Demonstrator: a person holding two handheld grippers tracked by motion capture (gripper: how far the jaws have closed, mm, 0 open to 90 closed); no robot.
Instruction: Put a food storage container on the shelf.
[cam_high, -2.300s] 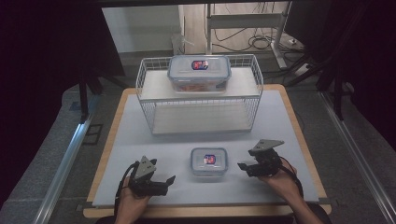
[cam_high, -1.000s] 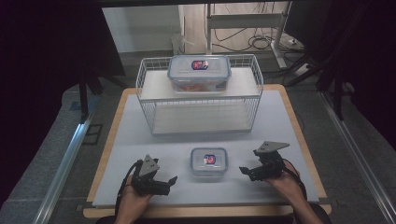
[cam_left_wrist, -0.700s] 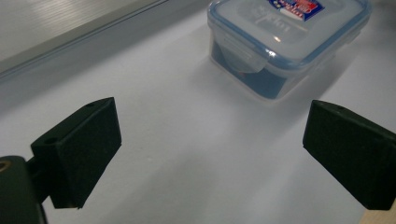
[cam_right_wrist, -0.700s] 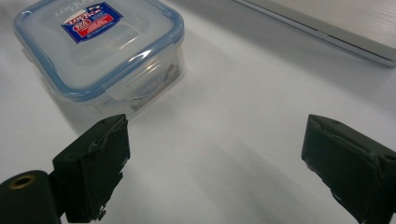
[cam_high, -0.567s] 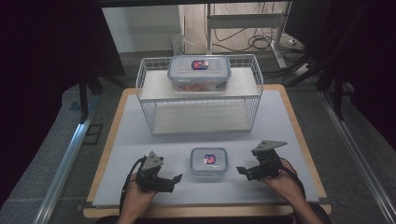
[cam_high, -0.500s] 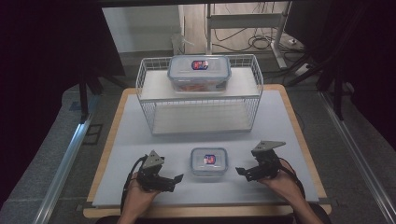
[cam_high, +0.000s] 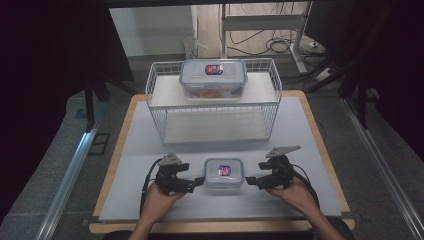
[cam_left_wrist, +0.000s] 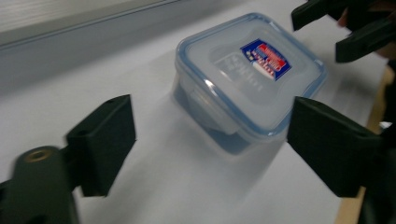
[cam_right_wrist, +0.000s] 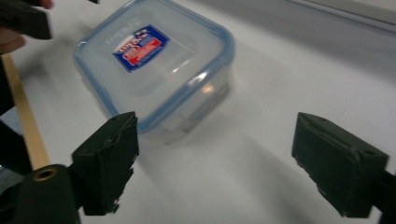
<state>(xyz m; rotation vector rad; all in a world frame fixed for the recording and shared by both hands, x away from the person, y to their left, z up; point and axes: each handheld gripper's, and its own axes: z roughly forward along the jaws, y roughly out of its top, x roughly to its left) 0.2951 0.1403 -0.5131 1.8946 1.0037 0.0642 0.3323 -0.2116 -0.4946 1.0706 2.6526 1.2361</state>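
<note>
A small clear container (cam_high: 223, 173) with a blue-rimmed lid and a red-and-blue label sits on the white mat near the front edge. My left gripper (cam_high: 197, 182) is just left of it and my right gripper (cam_high: 250, 181) just right, tips pointing at its sides. In the left gripper view the container (cam_left_wrist: 250, 74) lies just ahead of my left gripper (cam_left_wrist: 215, 140), its near corner reaching between the open jaws, untouched. In the right gripper view the container (cam_right_wrist: 154, 65) sits ahead of my right gripper (cam_right_wrist: 224, 158). Both pairs of jaws have just been closing somewhat, pressing on nothing.
A white wire rack (cam_high: 215, 107) stands at the back of the mat, with a larger lidded container (cam_high: 213, 77) on its top shelf. The table's wooden edge (cam_high: 220, 226) runs along the front. A metal rail (cam_high: 70, 170) lies on the floor at left.
My left gripper has moved right, up to the small container's left side. The right gripper has barely shifted. The container has stayed put.
</note>
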